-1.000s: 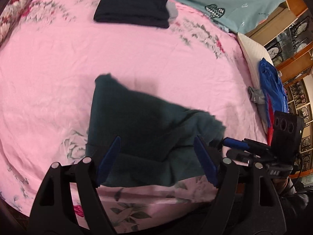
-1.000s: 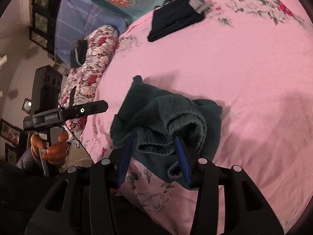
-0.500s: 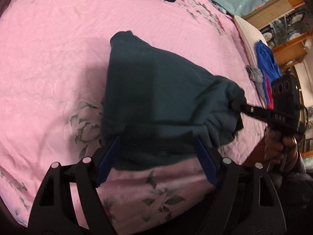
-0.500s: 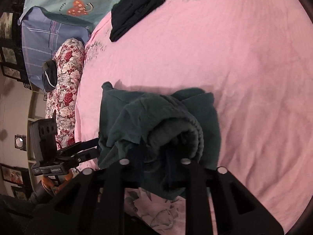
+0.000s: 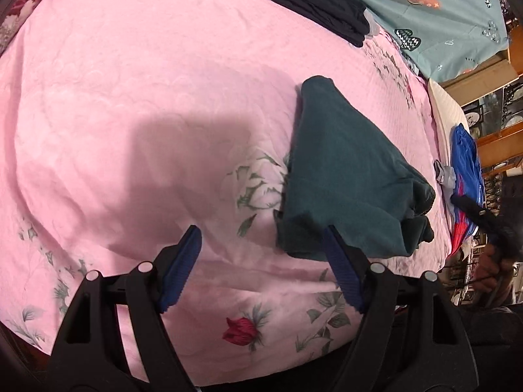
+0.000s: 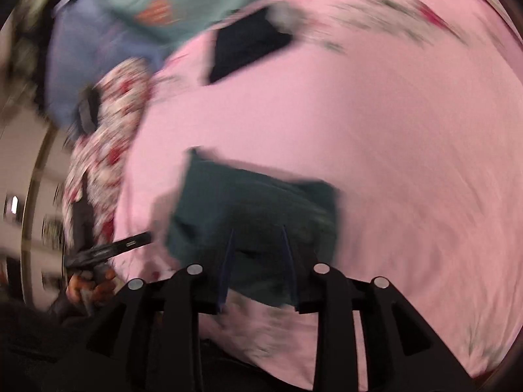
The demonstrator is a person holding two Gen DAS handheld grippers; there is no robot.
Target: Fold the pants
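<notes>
Dark teal pants (image 5: pixel 343 176) lie folded in a bundle on the pink floral bedspread (image 5: pixel 147 104), near its front right edge. My left gripper (image 5: pixel 261 261) is open and empty, low over the bedspread just left of the pants. In the blurred right wrist view the pants (image 6: pixel 261 209) lie right ahead of my right gripper (image 6: pixel 258 261); its jaws stand apart with nothing between them, just before the pants' near edge. The right gripper also shows at the right edge of the left wrist view (image 5: pixel 474 212).
A folded black garment (image 5: pixel 320 3) lies at the far side of the bed. A blue garment (image 5: pixel 464 163) and a white pillow (image 5: pixel 444 111) sit at the right edge. A floral pillow (image 6: pixel 108 130) lies on the left. The bed's front edge is close below both grippers.
My right gripper has let go of the pants and pulled back. My left gripper has swung left, so the pants now lie to its right. The bundle has settled flat.
</notes>
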